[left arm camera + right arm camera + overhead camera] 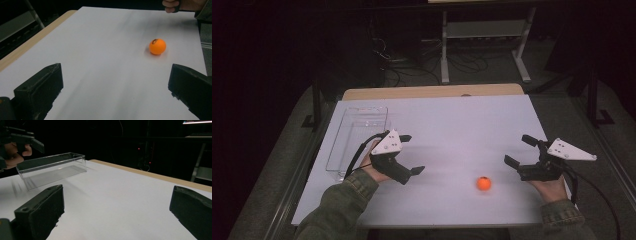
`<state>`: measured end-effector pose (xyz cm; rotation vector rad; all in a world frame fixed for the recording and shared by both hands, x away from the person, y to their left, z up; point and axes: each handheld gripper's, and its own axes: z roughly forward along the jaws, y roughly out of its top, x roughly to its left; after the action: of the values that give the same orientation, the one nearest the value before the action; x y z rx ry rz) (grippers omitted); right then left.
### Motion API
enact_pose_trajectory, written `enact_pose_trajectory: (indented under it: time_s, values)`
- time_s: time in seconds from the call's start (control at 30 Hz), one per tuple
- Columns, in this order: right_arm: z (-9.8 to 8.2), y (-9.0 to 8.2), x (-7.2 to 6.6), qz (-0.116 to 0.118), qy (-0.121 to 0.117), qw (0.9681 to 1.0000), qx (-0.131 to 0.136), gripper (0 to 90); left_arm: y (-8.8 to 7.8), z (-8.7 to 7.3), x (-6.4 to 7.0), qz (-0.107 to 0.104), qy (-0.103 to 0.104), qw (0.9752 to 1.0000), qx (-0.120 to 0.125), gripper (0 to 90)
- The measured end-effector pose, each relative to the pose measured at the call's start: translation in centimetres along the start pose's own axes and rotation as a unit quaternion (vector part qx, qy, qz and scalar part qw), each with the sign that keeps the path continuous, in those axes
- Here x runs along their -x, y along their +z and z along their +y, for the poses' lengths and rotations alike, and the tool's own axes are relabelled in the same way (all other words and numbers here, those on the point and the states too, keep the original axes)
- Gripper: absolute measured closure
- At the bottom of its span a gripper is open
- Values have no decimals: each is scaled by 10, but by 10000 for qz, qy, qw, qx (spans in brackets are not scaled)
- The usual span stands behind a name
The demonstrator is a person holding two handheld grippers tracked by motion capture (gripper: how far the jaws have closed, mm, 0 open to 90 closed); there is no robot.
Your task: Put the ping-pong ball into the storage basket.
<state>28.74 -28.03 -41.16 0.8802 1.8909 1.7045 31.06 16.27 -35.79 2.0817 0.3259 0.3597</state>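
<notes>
Fading into the dark room, the far worktop (pixel 472 125) edge is hard to trace, and the clear box (pixel 357 140) at its left shows faintly. Both the left gripper (pixel 412 154) and right gripper (pixel 518 150) have jaws spread wide, holding nothing. An orange ball (pixel 483 183) lies on the worktop between them, nearer the right gripper.

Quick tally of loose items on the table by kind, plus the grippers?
orange ball: 1
clear plastic box: 1
grippers: 2, left gripper and right gripper, both open
Total: 4
</notes>
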Motion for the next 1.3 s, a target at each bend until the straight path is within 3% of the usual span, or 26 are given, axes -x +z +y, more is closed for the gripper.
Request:
enact_pose_trajectory:
  time_s: [0.93, 1.3]
  values:
    - [-1, 0, -1, 62, 15, 9999, -80, 0, 43, 13, 17, -513, 171, 9985, -82, 0]
    - [-1, -1, -1, 83, 20, 9999, -69, 0, 54, 19, 21, -618, 235, 9977, -125, 0]
